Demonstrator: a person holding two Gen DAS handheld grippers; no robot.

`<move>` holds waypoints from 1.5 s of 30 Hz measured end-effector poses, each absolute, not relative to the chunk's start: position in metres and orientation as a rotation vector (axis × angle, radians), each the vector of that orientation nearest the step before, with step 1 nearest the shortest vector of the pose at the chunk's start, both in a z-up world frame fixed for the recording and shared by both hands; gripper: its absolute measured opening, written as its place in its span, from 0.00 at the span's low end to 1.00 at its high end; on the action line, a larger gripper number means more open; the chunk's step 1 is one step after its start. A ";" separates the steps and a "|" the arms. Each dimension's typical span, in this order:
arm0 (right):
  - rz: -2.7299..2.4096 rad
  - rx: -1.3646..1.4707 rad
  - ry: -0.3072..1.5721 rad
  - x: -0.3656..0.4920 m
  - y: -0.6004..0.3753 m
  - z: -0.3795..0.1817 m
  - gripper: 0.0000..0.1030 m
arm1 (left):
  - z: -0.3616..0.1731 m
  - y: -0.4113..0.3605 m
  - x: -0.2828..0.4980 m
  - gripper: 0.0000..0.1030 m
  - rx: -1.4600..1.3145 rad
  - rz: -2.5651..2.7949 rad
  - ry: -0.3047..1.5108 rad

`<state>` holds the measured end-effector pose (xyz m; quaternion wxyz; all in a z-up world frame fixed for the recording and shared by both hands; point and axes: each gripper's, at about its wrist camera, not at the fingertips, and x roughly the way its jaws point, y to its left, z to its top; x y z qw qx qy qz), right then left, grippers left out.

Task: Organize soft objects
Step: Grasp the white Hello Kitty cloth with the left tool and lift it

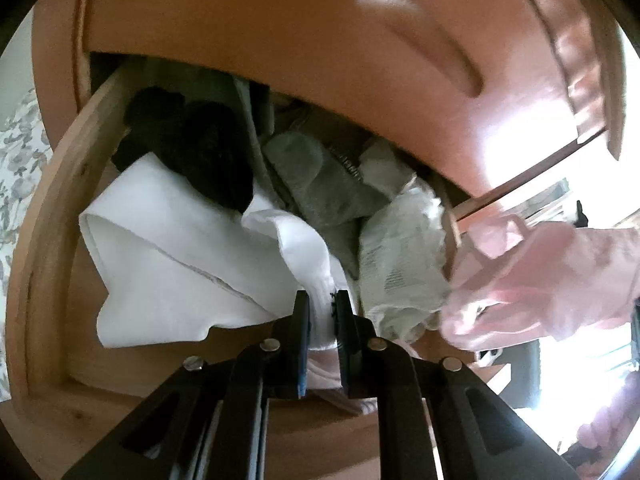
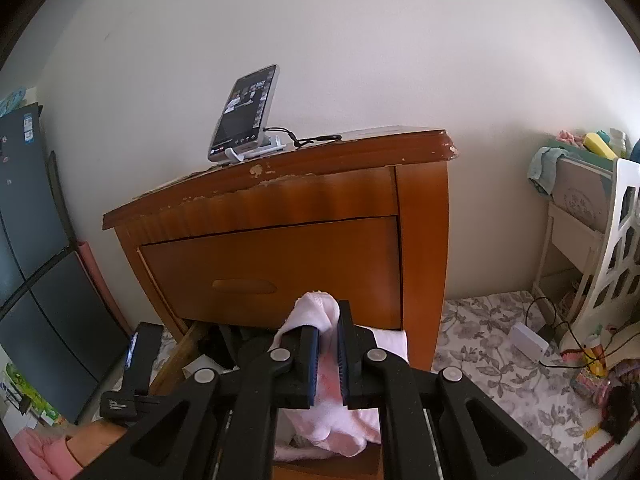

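Worn wooden dresser against white wall; floral floor.

A crumpled white cloth lies in the open drawer; a pink sock hangs pinched upright.

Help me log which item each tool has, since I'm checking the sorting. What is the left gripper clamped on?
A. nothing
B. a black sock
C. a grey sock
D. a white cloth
D: in the left wrist view the left gripper pinches a fold of the white cloth in the open drawer; the black sock lies untouched behind it.
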<state>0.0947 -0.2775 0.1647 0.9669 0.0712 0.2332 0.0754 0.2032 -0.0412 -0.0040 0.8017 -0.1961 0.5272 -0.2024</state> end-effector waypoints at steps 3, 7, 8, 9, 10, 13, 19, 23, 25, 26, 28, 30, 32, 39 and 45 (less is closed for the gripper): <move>0.148 0.142 0.474 0.093 -0.275 0.167 0.08 | 0.012 -0.032 0.195 0.11 -0.442 -0.469 1.072; 0.150 0.137 0.476 0.090 -0.270 0.170 0.08 | 0.031 -0.027 0.191 0.11 -0.462 -0.507 1.000; 0.150 0.133 0.476 0.089 -0.269 0.171 0.08 | 0.035 -0.024 0.190 0.11 -0.466 -0.512 0.986; 0.149 0.131 0.476 0.089 -0.268 0.172 0.08 | 0.039 -0.022 0.188 0.11 -0.470 -0.516 0.973; 0.149 0.130 0.476 0.088 -0.267 0.173 0.08 | 0.043 -0.018 0.186 0.11 -0.478 -0.518 0.961; 0.147 0.126 0.474 0.086 -0.264 0.176 0.08 | 0.056 -0.008 0.178 0.10 -0.498 -0.527 0.924; 0.147 0.124 0.479 0.082 -0.258 0.180 0.08 | 0.081 0.012 0.158 0.09 -0.520 -0.552 0.847; 0.149 0.125 0.474 0.076 -0.255 0.185 0.08 | 0.100 0.024 0.144 0.09 -0.537 -0.580 0.797; 0.150 0.122 0.470 0.073 -0.252 0.189 0.08 | 0.109 0.023 0.137 0.09 -0.542 -0.594 0.768; 0.150 0.121 0.467 0.071 -0.251 0.192 0.08 | 0.114 0.024 0.134 0.09 -0.544 -0.599 0.755; 0.152 0.121 0.460 0.068 -0.250 0.196 0.08 | 0.127 0.028 0.125 0.09 -0.546 -0.612 0.724; 0.154 0.121 0.448 0.063 -0.248 0.202 0.08 | 0.137 0.031 0.118 0.09 -0.548 -0.621 0.697; 0.157 0.118 0.435 0.058 -0.246 0.209 0.08 | 0.148 0.034 0.109 0.09 -0.553 -0.629 0.667; 0.169 0.111 0.379 0.033 -0.240 0.235 0.08 | 0.187 0.038 0.076 0.09 -0.541 -0.652 0.561; 0.190 0.106 0.310 0.006 -0.236 0.263 0.08 | 0.220 0.041 0.046 0.09 -0.529 -0.674 0.475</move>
